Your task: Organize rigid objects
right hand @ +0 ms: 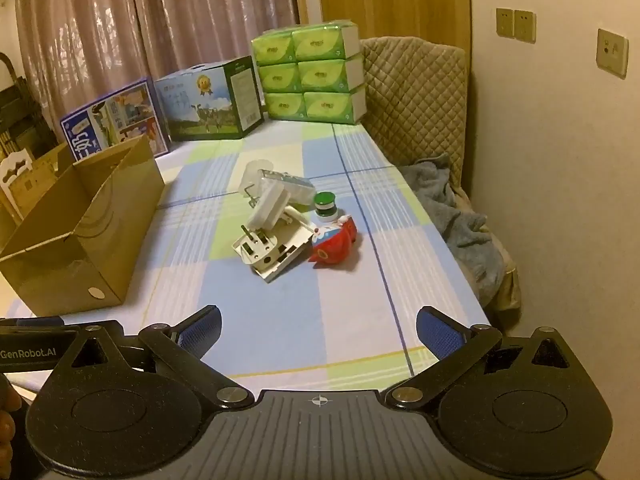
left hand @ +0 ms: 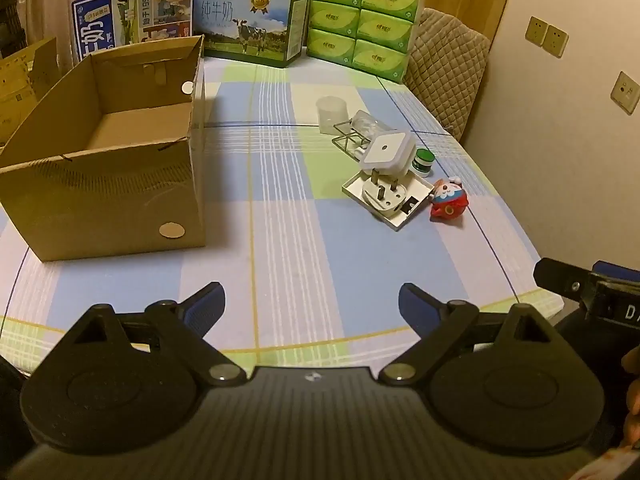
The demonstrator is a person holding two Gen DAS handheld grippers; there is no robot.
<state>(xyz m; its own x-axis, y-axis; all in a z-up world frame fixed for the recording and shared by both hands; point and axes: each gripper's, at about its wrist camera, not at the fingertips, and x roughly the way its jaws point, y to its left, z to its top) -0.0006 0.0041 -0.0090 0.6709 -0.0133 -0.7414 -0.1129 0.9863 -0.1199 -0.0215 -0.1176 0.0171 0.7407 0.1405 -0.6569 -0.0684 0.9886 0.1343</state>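
Two hand-held grippers, both spread wide and grasping nothing: left gripper [left hand: 312, 300] and right gripper [right hand: 319, 330] hover over the near edge of the checked tablecloth [left hand: 288, 248]. Landmark: the open cardboard box [left hand: 108, 152], apparently empty, standing on the cloth. To the right of the box, well apart from it, lies the cluster to be sorted: a white tray [left hand: 388, 198] holding a white three-pin plug adapter [left hand: 380, 196], with a square white plug-in night light [left hand: 386, 152] leaning on it; behind these a wire stand [left hand: 348, 140], a clear packet [left hand: 370, 124] and a clear plastic cup [left hand: 330, 114]; on the side away from the box, a small green-capped jar [left hand: 424, 162] and a red toy figure [left hand: 450, 200] just beside the tray. Judged from both views, the cluster lies ahead of and beyond the fingertips, nearly dead ahead of the right gripper and off to the right of the left one, so the right hand seems the nearer. The tray's long axis runs diagonally, from near the box side to far away from it. Behind the box: a blue milk carton marked "1956" [left hand: 132, 16], a cow-printed carton reading "纯牛奶" with a "36" medal [left hand: 252, 20], and stacked green tissue packs [left hand: 360, 20]. The left gripper's body, seen in the right wrist view, reads "GenRobot.AI".
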